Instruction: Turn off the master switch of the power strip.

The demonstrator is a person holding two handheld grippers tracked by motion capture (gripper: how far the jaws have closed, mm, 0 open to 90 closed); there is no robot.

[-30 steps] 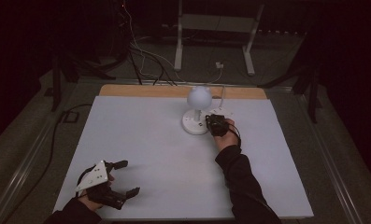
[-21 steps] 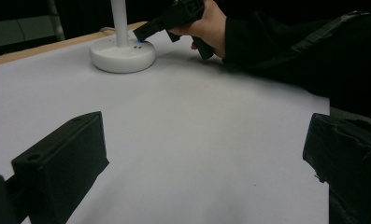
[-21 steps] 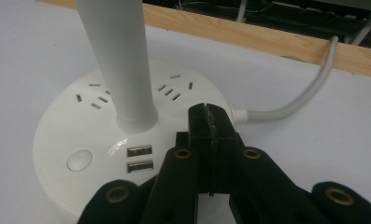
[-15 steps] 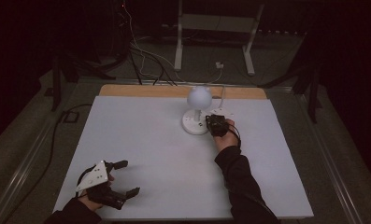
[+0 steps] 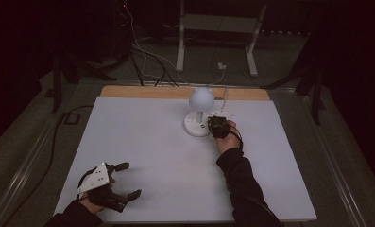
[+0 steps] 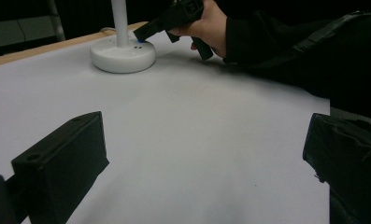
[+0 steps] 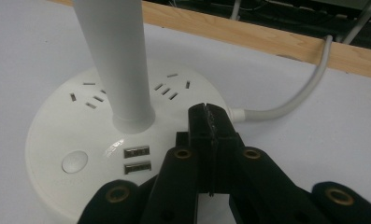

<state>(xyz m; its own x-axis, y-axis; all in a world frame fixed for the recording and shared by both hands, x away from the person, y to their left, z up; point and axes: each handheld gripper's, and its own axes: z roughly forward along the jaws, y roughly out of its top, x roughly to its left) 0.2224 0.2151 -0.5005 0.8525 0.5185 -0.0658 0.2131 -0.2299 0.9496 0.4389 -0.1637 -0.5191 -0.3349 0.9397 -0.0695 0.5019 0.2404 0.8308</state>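
Note:
A white lamp stands at the table's far middle, with a round base [image 5: 194,126], an upright stem [image 7: 117,60] and a globe head [image 5: 201,98]. The base top carries socket slots, two USB ports [image 7: 137,158] and a round button [image 7: 74,161]. My right gripper [image 5: 212,124] is shut with nothing between its jaws. Its tip [image 7: 209,114] hangs over the right part of the base [image 7: 80,121], and I cannot tell whether it touches. In the left gripper view that tip [image 6: 140,35] sits just above the base [image 6: 122,53]. My left gripper [image 5: 132,179] rests open near the front left corner, its jaws [image 6: 206,126] wide apart over bare table.
A white cable [image 7: 290,100] leaves the lamp base toward the wooden far edge [image 7: 267,35]. The white tabletop [image 5: 142,137] stretches between both hands. Beyond the table stand a metal frame [image 5: 218,28] and floor cables [image 5: 147,56] in the dark.

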